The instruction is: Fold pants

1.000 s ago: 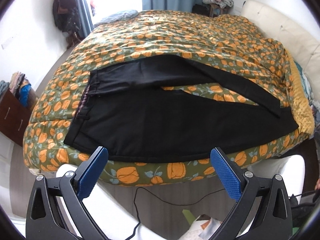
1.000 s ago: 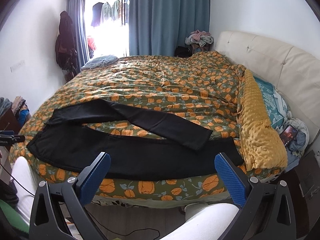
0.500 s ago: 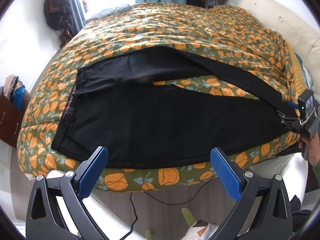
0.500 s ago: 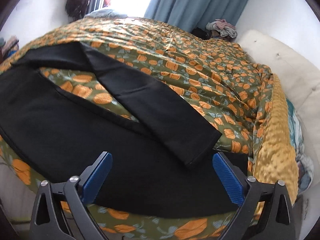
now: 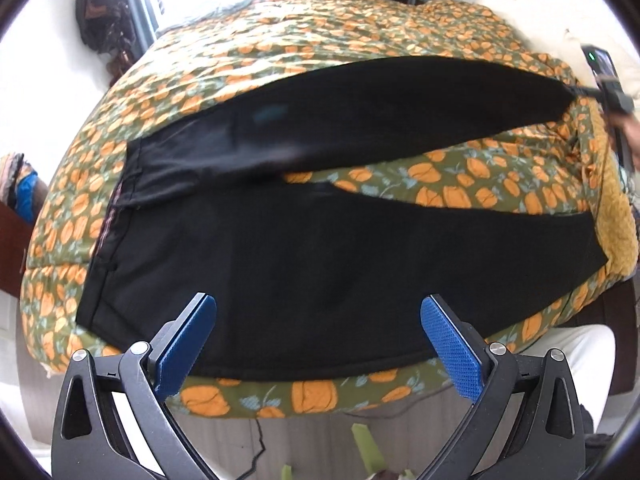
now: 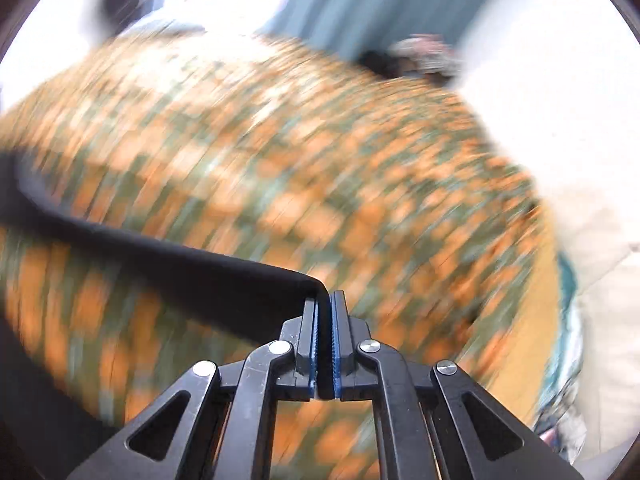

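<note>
A bed (image 5: 320,28) fills most of both views, covered by a green quilt (image 5: 360,12) printed with orange pumpkins. The black pants (image 5: 312,272) lie across its near side, waistband to the left in the left wrist view, the near leg flat along the bed's front edge. The far leg (image 5: 400,112) is stretched taut toward the right, raised off the quilt at its hem end. A mustard blanket (image 5: 616,216) lies at the right end of the bed. The left tool (image 5: 318,344) hangs above the near leg, its blue pads set wide apart with nothing between them. The right tool (image 6: 325,344) is closing, its pads nearly together and pinching the hem of the far leg; that view is heavily blurred
</note>
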`<state>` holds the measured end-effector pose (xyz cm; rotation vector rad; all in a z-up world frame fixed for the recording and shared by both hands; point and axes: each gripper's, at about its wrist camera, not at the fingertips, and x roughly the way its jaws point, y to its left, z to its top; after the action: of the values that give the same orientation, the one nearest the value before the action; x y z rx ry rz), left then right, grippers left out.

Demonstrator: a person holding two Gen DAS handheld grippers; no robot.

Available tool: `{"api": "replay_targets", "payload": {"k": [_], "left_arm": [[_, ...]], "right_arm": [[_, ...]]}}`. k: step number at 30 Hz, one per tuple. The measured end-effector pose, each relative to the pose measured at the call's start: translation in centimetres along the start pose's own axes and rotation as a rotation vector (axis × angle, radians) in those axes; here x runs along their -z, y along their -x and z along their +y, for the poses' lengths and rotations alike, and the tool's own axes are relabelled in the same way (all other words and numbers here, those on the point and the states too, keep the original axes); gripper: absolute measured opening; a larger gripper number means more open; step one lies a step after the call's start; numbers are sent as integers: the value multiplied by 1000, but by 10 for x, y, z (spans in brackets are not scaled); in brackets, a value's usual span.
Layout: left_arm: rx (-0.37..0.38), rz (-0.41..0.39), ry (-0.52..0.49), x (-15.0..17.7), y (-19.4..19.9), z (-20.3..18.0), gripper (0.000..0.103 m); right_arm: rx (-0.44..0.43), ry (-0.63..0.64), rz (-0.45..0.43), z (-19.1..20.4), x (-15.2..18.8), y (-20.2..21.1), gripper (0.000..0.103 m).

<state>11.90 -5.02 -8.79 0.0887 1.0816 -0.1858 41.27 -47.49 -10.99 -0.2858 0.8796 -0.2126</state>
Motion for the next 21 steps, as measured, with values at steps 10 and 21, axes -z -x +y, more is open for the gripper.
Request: {"api": "replay_targets", "payload": {"k": [10,21], "left_arm": [[35,-13,10,-32,-47,20,102],[-128,-183,267,-156,-189,98,102]], "right_arm": [[-236,-154,50,35,25,-32,79],[-1095,-155,148,343,-7,-42,79]]}}
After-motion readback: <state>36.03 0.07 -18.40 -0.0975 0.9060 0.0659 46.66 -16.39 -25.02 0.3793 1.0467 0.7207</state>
